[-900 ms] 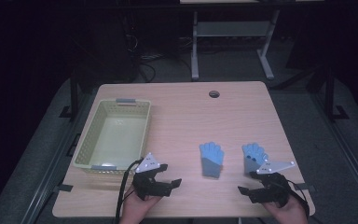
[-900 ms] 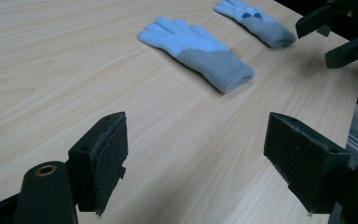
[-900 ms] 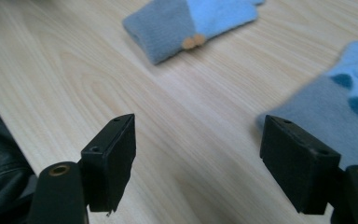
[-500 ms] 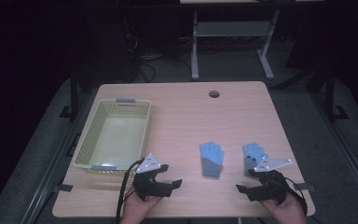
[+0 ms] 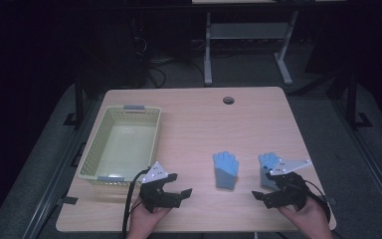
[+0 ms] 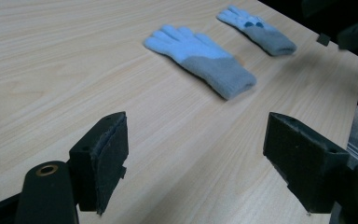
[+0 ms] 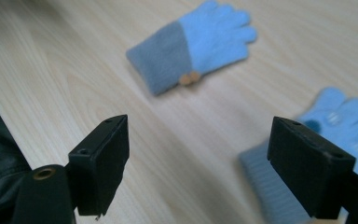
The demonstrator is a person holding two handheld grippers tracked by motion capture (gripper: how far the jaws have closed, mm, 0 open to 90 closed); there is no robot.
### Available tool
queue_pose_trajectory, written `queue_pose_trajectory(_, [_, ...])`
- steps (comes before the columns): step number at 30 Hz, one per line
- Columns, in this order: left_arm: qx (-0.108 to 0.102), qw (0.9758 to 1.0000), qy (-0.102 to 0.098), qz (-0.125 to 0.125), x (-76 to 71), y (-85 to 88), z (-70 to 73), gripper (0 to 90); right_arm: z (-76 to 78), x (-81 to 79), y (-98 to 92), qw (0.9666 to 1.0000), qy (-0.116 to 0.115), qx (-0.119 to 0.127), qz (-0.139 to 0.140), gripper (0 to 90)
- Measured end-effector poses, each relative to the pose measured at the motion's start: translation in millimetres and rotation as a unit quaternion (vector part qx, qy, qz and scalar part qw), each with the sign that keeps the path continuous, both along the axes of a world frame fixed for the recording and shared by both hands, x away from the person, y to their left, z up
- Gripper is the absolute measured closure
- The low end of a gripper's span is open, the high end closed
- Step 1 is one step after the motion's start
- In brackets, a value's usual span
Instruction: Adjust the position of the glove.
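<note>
Two light-blue gloves with grey cuffs lie flat on the wooden table. The middle glove [image 5: 226,169] sits between my two grippers, fingers pointing away. The right glove [image 5: 267,163] lies just beyond my right gripper [image 5: 262,185], which covers part of its cuff. My left gripper [image 5: 179,185] rests near the front edge and points right toward the middle glove. Both grippers are open and hold nothing. The left gripper view shows the near glove [image 6: 200,60] and the far glove [image 6: 256,30] beyond the wide jaws. The right gripper view shows one glove [image 7: 191,44] ahead and the other [image 7: 335,116] by the right jaw.
A pale green plastic basket [image 5: 90,152] stands at the table's left, just behind my left gripper. A round cable hole [image 5: 228,100] sits near the table's far edge. Dark floor and a metal frame lie beyond the table.
My right gripper has crept slightly forward and to the left, toward the right glove. The left gripper and both gloves have stayed put.
</note>
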State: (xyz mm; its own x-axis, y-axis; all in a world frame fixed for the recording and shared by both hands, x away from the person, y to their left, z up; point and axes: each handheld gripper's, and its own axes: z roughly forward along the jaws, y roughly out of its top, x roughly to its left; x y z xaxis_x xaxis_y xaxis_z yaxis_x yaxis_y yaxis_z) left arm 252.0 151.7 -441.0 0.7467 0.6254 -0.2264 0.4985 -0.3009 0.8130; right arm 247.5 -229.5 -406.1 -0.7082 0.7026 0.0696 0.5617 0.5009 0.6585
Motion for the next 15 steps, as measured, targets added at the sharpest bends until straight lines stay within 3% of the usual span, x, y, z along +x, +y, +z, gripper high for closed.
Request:
queue_pose_trajectory(8, [-0.001, 1.0, -0.005, -0.001, -0.5, 0.8, 1.2, 21.6, 15.8, 24.6, -8.2, 0.9998, 0.01, 0.014, 0.0, 20.5])
queue_pose_trajectory(15, [-0.004, 1.0, -0.003, -0.003, 0.7, 0.8, -0.5, 21.4, 18.0, 50.8, -13.8, 0.9986, 0.045, -0.014, -0.024, 22.2])
